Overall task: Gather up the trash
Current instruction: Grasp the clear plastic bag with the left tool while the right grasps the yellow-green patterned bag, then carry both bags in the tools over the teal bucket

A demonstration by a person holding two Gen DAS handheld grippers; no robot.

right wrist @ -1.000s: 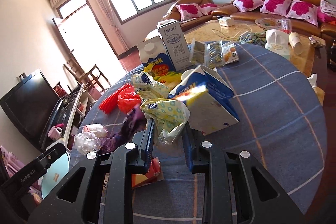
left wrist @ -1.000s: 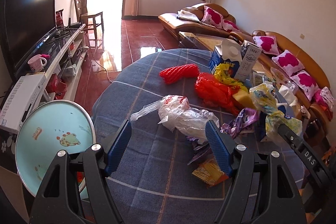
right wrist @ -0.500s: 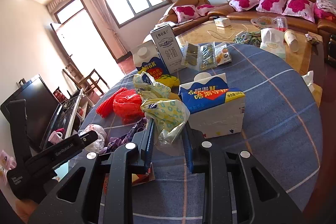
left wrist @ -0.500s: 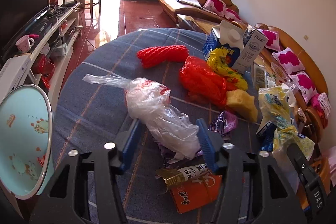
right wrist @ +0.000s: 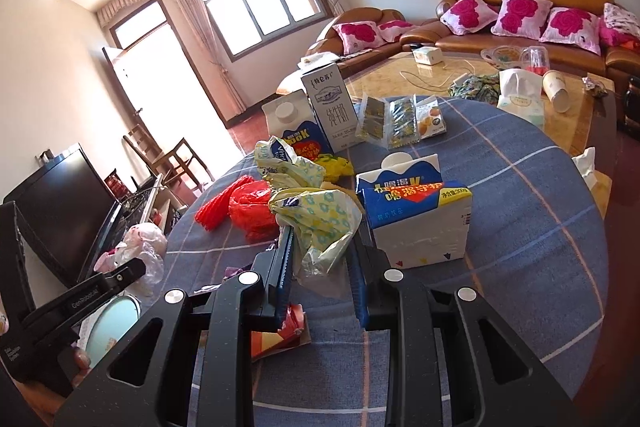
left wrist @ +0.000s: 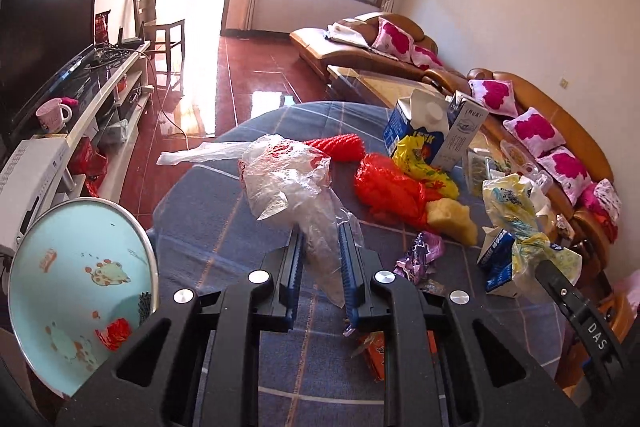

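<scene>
Trash covers my round table (left wrist: 224,255), and I have a piece of it in each hand. Far to my left, off the table's edge, the pale blue bin (left wrist: 80,283) stands open with a red scrap already at the bottom.

My left gripper (left wrist: 320,247) has its jaws drawn narrow on the tail of the clear plastic bag (left wrist: 288,183). Most of the bag billows free above and ahead of my fingers, so my hold is on a thin slippery fold only. I reckon a quick swing toward the bin could let it slide out, or its loose end could drag the red net sleeve (left wrist: 340,147) just behind it off the cloth.

Further right lie the red plastic bag (left wrist: 388,187), the purple wrapper (left wrist: 420,255) and the two upright milk cartons (left wrist: 420,131).

My right gripper (right wrist: 324,247) is closed to a narrow gap on the yellow-patterned bag (right wrist: 316,223), which bulges above the jaws. The blue-and-white carton (right wrist: 416,215) lies just beside my right finger; I judge that a careless lift could catch it and shove it. The orange packet (right wrist: 280,335) sits under my jaws.
</scene>
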